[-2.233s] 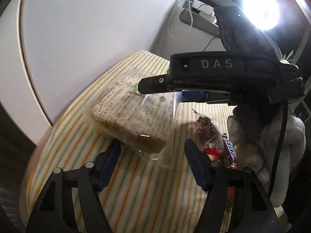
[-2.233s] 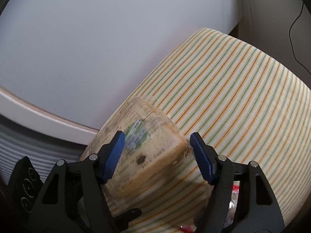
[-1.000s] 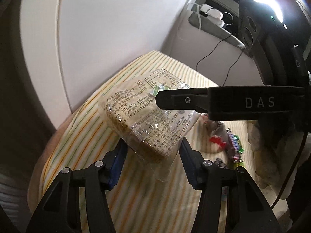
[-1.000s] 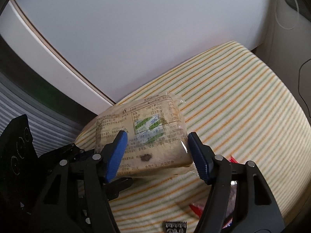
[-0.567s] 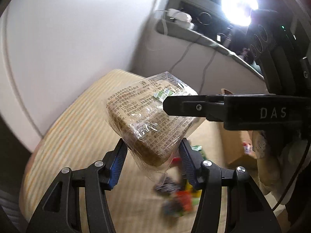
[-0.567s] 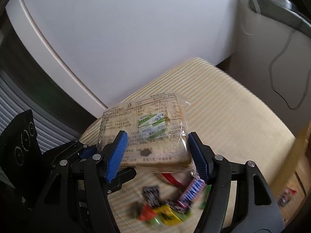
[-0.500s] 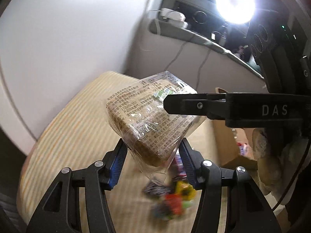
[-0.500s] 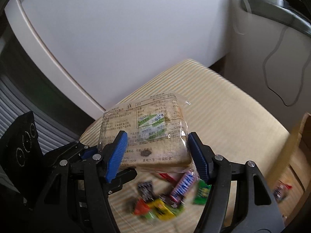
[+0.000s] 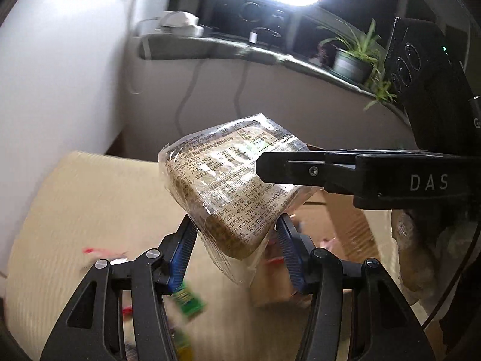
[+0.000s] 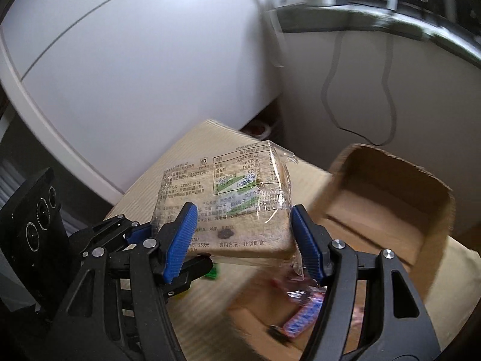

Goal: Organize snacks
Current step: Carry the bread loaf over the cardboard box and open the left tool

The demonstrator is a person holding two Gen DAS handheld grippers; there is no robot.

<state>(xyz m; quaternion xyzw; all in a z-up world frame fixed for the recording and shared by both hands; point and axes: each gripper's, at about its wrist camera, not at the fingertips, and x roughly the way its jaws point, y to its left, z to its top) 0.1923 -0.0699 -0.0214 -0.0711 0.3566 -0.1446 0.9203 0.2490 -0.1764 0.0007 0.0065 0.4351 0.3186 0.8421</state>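
We count one wrapped bread loaf, one open cardboard box, one potted plant on the ledge, two hanging cables, and several small snack packets, too blurred to number.

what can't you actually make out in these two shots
- Loose snacks on the striped cushion: motion-blurred, left wrist view.
- Cardboard box contents: its near wall and blur hide them, right wrist view.
- Bread pack underside: hidden by the pack itself, both views.
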